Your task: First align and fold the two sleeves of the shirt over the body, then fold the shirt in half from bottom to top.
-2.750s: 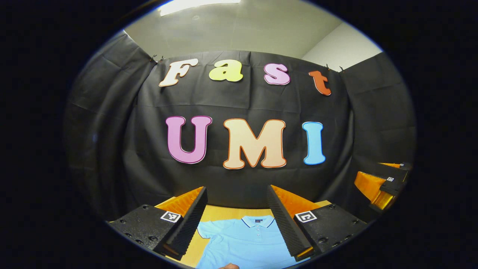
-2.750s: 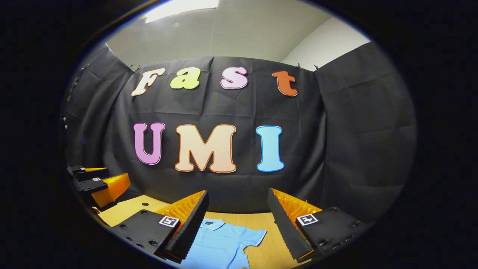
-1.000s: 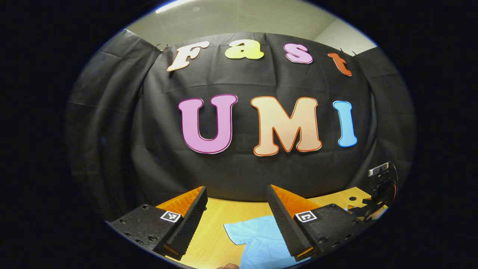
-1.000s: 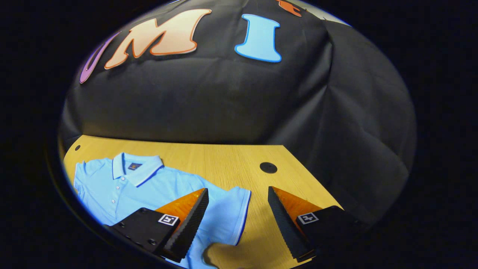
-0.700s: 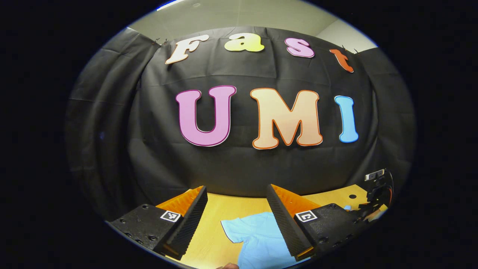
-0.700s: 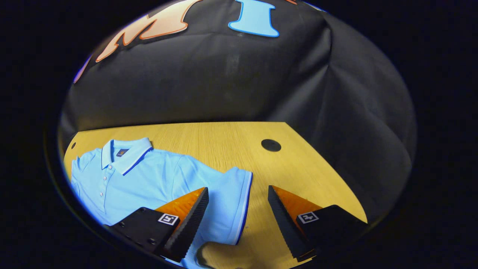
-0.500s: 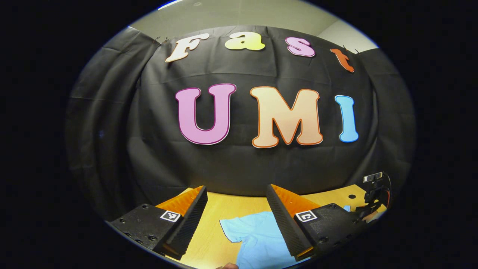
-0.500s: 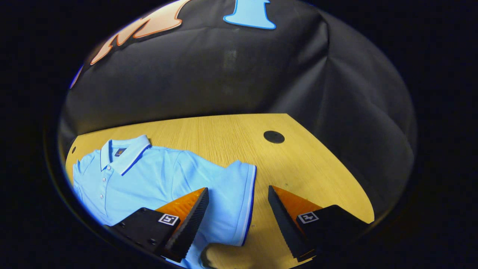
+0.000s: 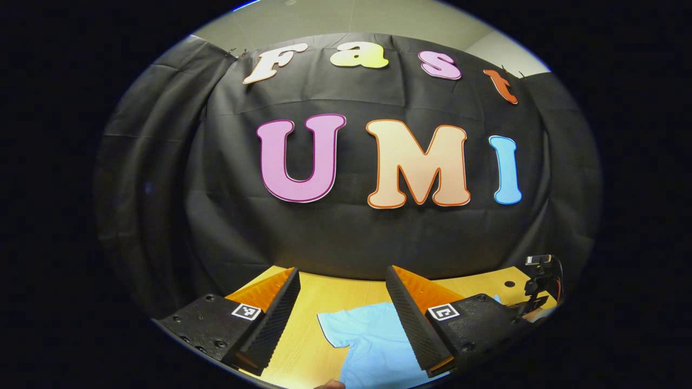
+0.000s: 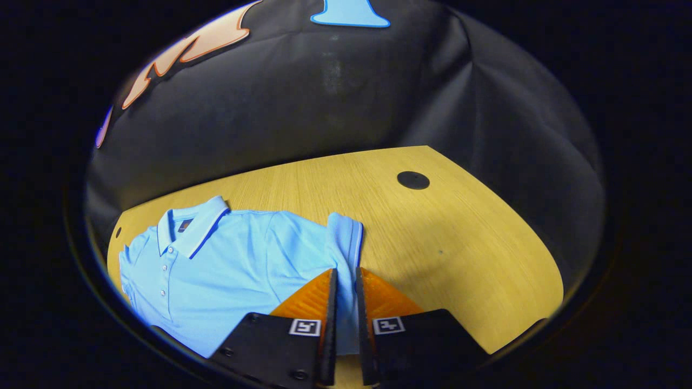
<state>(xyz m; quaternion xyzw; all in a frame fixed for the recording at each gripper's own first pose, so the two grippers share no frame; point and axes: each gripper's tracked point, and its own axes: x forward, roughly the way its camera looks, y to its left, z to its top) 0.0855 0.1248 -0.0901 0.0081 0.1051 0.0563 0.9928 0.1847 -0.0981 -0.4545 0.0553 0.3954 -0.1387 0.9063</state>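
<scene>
The right gripper (image 10: 344, 302) had its two fingers drawn almost together, pinching a fold of the shirt's sleeve (image 10: 346, 243) between them at about six o'clock in the right gripper view; the cloth rose in a narrow ridge from the fingertips toward twelve o'clock, its banded cuff standing on edge. The light blue polo shirt (image 10: 227, 265) lay flat on the wooden table (image 10: 432, 237), spread from the centre out toward nine o'clock, with its collar (image 10: 192, 227) at about ten o'clock and the button placket running down from it toward eight o'clock. A round dark hole (image 10: 413, 180) in the tabletop sat at about two o'clock, well apart from the shirt. The left gripper (image 9: 343, 324) was held wide open with nothing between its fingers, raised above the table and facing the black cloth wall (image 9: 162, 189). In the left gripper view the shirt's other sleeve (image 9: 357, 332) lay flat on the table (image 9: 324, 294) at six o'clock, seen in the gap between the fingers, its outer edge pointing toward seven o'clock. At about four o'clock in that view, part of the other gripper's dark body (image 9: 540, 281) showed at the table's far end.
</scene>
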